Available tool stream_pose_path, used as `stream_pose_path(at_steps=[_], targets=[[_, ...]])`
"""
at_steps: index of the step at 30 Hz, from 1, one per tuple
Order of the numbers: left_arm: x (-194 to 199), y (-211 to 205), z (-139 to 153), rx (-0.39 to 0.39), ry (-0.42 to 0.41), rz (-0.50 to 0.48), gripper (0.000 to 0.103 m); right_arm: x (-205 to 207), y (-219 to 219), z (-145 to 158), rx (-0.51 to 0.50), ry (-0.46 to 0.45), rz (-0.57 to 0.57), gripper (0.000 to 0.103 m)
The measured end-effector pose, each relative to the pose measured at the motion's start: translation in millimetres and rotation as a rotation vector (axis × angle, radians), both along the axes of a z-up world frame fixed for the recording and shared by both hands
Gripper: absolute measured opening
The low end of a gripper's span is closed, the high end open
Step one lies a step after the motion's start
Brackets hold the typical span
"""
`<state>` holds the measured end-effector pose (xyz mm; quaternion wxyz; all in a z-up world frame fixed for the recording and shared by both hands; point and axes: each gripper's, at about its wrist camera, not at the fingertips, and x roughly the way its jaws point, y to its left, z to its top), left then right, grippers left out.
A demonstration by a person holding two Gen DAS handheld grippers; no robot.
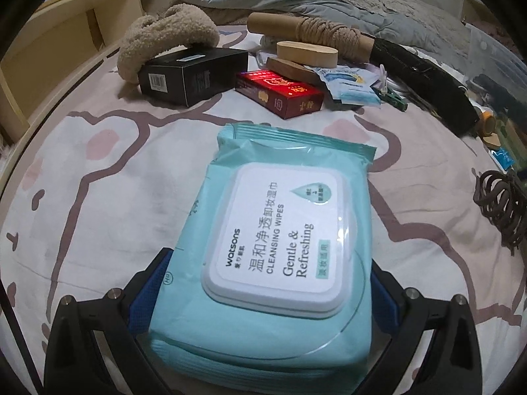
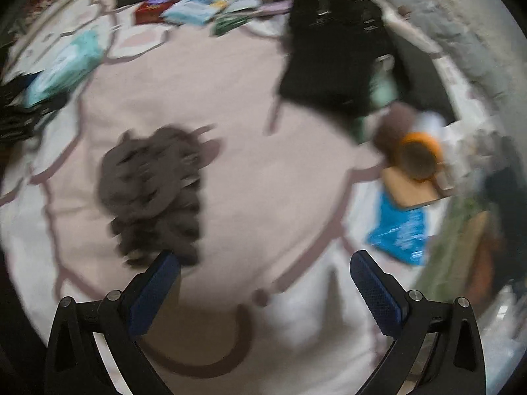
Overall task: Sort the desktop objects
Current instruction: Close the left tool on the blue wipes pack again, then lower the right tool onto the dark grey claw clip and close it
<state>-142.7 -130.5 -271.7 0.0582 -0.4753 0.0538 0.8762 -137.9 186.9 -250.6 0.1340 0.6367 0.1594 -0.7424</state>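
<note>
Left gripper (image 1: 263, 283): the fingers (image 1: 150, 283) are clamped on the near end of the wet-wipes pack (image 1: 270, 247), one blue pad against each long side. The pack runs forward from between the fingers, lid face up, and its far end reaches over the printed bedsheet (image 1: 82, 197). Whether that end rests on the sheet or hangs above it cannot be told from this view.

Beyond the pack's far end lie a red box (image 1: 280, 93) and a black box (image 1: 192, 77), with a fleece item (image 1: 164, 39) behind them. To the right of the fingers, well apart, lies a brown hair claw (image 1: 500, 207).

Right gripper (image 2: 263, 283): the fingers (image 2: 154, 289) stand wide apart with nothing between them. The view is heavily motion-blurred. The hair claw (image 2: 154, 194) lies just ahead of the left finger, apparently touching its tip; a blue packet (image 2: 398, 230) lies ahead and to the right of the right finger.

Risks noted:
- The grip is on the pack's rear portion only. The pack is soft, so it may sag forward or slide out of the pads if tilted or swung.
- Squeezing harder may buckle the pack and loosen the hold.
- The right gripper appears to be moving fast; a finger could knock the hair claw aside before it is centred.
</note>
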Motion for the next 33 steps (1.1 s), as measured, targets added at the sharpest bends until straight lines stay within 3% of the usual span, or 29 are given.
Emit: stream_pose_path(at_steps=[3, 7, 15, 22, 26, 30, 33], targets=[[-0.3, 2.4, -1.2, -0.021, -0.003, -0.003, 0.103, 6.7, -1.7, -13.7, 0.013, -0.027, 0.045, 0.103], [-0.6, 4.0, -2.1, -0.039, -0.005, -0.004, 0.103, 4.0, 13.7, -22.0, -0.057, -0.044, 0.005, 0.103], [-2.7, 6.8, -5.2, -0.064, -0.005, -0.006, 0.103, 5.2, 18.9, -30.7, -0.044, 0.0, -0.007, 0.103], [-1.0, 6.8, -4.7, -0.053, 0.006, -0.007, 0.103, 6.5, 29.4, -31.7, -0.068, 0.065, -0.136, 0.103], [2.0, 7.9, 0.2, -0.048, 0.018, -0.017, 0.103, 0.9, 30.9, -27.1, -0.049, 0.005, -0.156, 0.103], [3.0, 5.7, 7.6, -0.001, 0.021, -0.02, 0.103, 5.3, 25.8, -18.3, -0.082, -0.04, -0.066, 0.103], [1.2, 3.6, 13.0, 0.037, 0.02, -0.011, 0.103, 5.2, 15.5, -2.3, -0.13, -0.005, -0.013, 0.103]])
